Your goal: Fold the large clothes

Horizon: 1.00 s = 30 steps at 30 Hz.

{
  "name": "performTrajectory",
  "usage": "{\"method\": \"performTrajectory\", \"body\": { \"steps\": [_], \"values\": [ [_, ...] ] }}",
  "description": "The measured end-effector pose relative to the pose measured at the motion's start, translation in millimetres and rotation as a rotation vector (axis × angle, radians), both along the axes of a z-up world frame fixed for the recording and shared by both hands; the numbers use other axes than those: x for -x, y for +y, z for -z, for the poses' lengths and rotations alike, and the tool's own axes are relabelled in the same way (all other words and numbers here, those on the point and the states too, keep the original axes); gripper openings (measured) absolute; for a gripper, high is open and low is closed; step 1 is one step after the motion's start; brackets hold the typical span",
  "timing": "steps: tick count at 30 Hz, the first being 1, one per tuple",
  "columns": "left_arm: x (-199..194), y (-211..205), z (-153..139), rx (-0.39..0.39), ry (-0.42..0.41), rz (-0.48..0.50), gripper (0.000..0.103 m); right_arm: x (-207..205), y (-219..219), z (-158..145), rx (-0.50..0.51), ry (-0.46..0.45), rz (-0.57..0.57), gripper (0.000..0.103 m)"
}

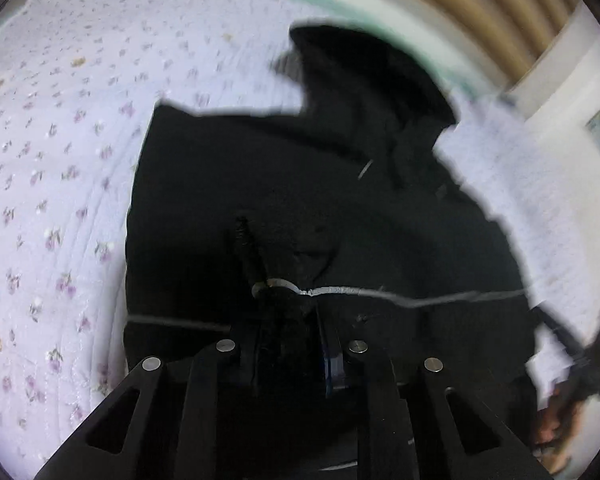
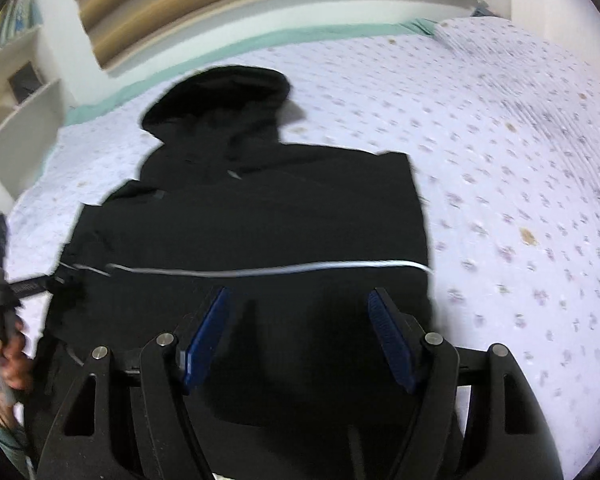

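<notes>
My left hand-held gripper (image 1: 288,320) is clamped narrow on a fold of the black hooded garment (image 1: 340,208). My right hand-held gripper (image 2: 300,320) stands wide above its lower half, gripping nothing. The garment lies on the floral bedspread (image 2: 500,160), hood (image 2: 220,96) farthest.

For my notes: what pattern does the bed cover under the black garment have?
Pale lilac bed cover with small purple flower sprigs; clearest in the left wrist view.
</notes>
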<state>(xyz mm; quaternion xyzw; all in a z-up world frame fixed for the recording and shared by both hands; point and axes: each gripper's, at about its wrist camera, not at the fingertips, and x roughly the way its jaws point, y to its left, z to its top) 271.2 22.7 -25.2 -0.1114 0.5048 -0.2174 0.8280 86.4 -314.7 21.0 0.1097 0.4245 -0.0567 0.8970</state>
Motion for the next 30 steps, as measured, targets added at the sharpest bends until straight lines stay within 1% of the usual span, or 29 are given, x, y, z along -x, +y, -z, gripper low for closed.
{"method": "performTrajectory", "body": {
  "steps": [1, 2, 4, 5, 6, 8, 10, 11, 12, 13, 14, 15, 16, 18, 19, 20, 21, 22, 23, 24, 25, 27, 29, 30],
  "values": [
    [1.7, 9.3, -12.4, 0.047, -0.032, 0.004, 0.021, -0.2, -0.1, 0.8, 0.014, 0.004, 0.001, 0.076],
    [2.2, 17.6, -19.9, 0.084, -0.047, 0.007, 0.021, 0.0, -2.5, 0.1, 0.027, 0.005, 0.0, 0.076],
    [2.0, 38.3, -30.1, 0.162, -0.058, 0.005, 0.021, -3.8, -4.7, -3.5, 0.044, 0.0, -0.007, 0.076],
    [1.3, 50.5, -30.6, 0.192, -0.055, -0.002, 0.021, -7.4, -2.4, -3.3, 0.046, -0.004, -0.013, 0.076],
    [-1.3, 61.8, -26.2, 0.211, -0.04, -0.009, 0.021, -10.0, 0.4, -3.4, 0.046, -0.004, -0.02, 0.076],
    [-12.0, 77.2, -5.2, 0.238, 0.022, -0.022, 0.021, -20.0, 6.9, 4.3, 0.051, 0.009, -0.033, 0.076],
    [-22.6, 87.1, 31.6, 0.257, 0.135, -0.04, 0.021, -33.2, 14.6, 22.2, 0.088, 0.055, -0.041, 0.075],
    [-25.3, 90.3, 49.8, 0.292, 0.179, -0.04, 0.021, -38.4, 18.1, 32.6, 0.119, 0.082, -0.044, 0.076],
    [-25.3, 95.7, 61.2, 0.355, 0.187, -0.043, 0.023, -43.1, 20.4, 44.5, 0.154, 0.103, -0.039, 0.076],
    [-24.5, 100.9, 64.6, 0.409, 0.187, -0.049, 0.023, -44.1, 20.8, 50.2, 0.17, 0.105, -0.029, 0.076],
    [-21.6, 103.6, 64.2, 0.432, 0.187, -0.048, 0.023, -43.2, 21.2, 53.4, 0.18, 0.095, -0.02, 0.076],
    [-19.4, 103.5, 62.1, 0.43, 0.181, -0.042, 0.023, -42.1, 22.1, 53.6, 0.188, 0.09, -0.022, 0.076],
    [-16.3, 102.3, 57.8, 0.412, 0.17, -0.035, 0.023, -41.4, 21.8, 53.7, 0.192, 0.09, -0.025, 0.076],
    [-7.2, 100.3, 41.1, 0.326, 0.128, -0.02, 0.026, -40.1, 18.3, 53.5, 0.18, 0.093, -0.032, 0.076],
    [1.8, 98.9, 24.6, 0.243, 0.084, -0.022, 0.028, -38.6, 16.2, 51.9, 0.169, 0.093, -0.035, 0.076],
    [7.0, 96.4, 12.1, 0.185, 0.043, -0.029, 0.032, -36.3, 14.2, 48.7, 0.157, 0.091, -0.034, 0.076],
    [13.1, 92.2, -2.7, 0.123, -0.012, -0.035, 0.034, -31.8, 13.0, 42.4, 0.142, 0.087, -0.025, 0.077],
    [23.7, 88.3, -23.7, 0.06, -0.089, -0.036, 0.035, -26.2, 12.8, 33.0, 0.116, 0.067, -0.017, 0.077],
    [30.4, 87.1, -39.8, 0.042, -0.142, -0.034, 0.043, -20.8, 14.4, 23.8, 0.081, 0.036, -0.022, 0.077],
    [33.8, 83.1, -50.7, 0.04, -0.172, -0.029, 0.051, -15.6, 19.2, 12.1, 0.038, -0.009, -0.043, 0.077],
    [38.0, 70.3, -63.9, 0.031, -0.206, -0.012, 0.054, -14.2, 27.4, 2.8, 0.027, -0.035, -0.059, 0.077],
    [38.0, 39.5, -73.3, -0.019, -0.226, 0.024, 0.055, -20.1, 47.3, -7.0, 0.057, -0.045, -0.087, 0.077],
    [31.0, 8.7, -66.4, -0.083, -0.22, 0.056, 0.055, -35.1, 73.2, -8.6, 0.123, -0.028, -0.127, 0.077],
    [26.9, -0.1, -57.6, -0.107, -0.201, 0.067, 0.054, -48.5, 85.4, -4.2, 0.155, -0.001, -0.139, 0.077]
  ]
}}
